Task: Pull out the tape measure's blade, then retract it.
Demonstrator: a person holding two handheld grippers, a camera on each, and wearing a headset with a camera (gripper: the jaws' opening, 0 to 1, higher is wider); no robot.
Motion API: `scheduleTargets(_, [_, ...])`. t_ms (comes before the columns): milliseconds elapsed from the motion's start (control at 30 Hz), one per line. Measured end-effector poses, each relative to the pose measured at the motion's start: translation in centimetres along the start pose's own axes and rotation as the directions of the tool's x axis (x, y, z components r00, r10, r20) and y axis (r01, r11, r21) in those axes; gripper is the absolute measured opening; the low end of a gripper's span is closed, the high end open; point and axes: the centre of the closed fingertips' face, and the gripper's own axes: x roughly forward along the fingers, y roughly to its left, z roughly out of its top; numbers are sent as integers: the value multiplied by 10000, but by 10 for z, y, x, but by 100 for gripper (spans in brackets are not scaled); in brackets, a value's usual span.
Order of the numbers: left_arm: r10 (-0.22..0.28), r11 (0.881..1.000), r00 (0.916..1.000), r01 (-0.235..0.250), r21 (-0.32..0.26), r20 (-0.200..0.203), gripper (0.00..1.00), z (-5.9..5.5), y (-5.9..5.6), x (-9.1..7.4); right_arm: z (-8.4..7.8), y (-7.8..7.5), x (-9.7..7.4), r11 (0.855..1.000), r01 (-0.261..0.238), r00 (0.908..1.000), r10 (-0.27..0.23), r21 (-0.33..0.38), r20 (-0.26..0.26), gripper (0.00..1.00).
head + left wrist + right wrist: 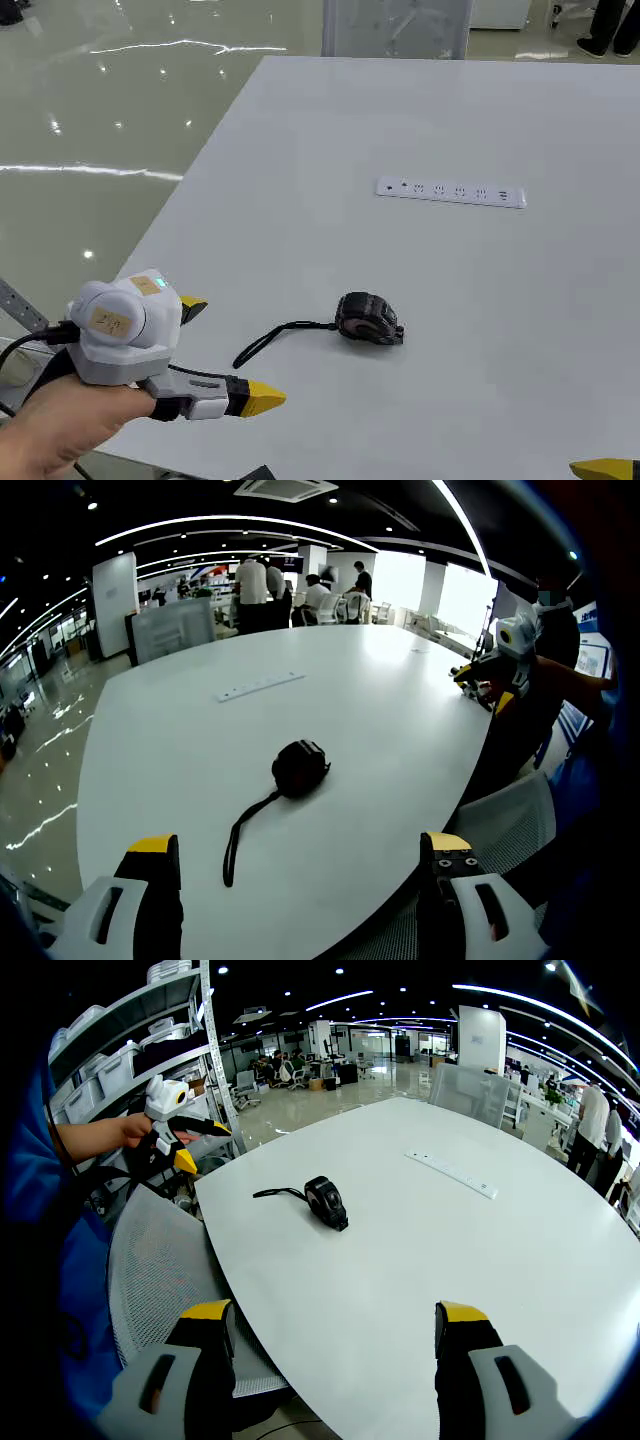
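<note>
Your left hand (pixel 60 425) sits closest, low at the left of the head view, wrapped around the handle of the left gripper (pixel 230 350). Its white housing has two tan labels on top. Its yellow-tipped jaws are spread wide with nothing between them. The gripper hangs at the near left edge of the white table (pixel 400 110), jaws pointing across the surface.

Right gripper (pixel 605 468): one yellow jaw tip shows at the lower right corner of the head view. In the right gripper view both jaws rise well apart, nothing held.

Tape measure (pixel 368 319): black case, resting on the table top near the front edge, roughly between the two grippers and well apart from both. Its black wrist strap (pixel 268 342) trails off the case toward the left gripper and ends in a loop lying flat on the table. In the left gripper view the strap runs toward the camera with the case behind it. In the right gripper view the case lies ahead and slightly left of centre.

White power strip (pixel 450 191): flat on the table, well beyond the tape measure toward the far side.

Surroundings: glossy floor (pixel 90 110) left of the table; grey mesh chair (pixel 160 1260) by the table edge; shelving with storage bins (pixel 110 1060) behind; people (pixel 255 585) standing at the far end of the room.
</note>
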Motion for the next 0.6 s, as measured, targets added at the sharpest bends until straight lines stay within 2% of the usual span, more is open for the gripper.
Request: scheduleTargets(600, [-195,9997,9998,196,159,-70,94,3,2,14,6,-9,16,9996,-187,9998,186,-213,-58,78])
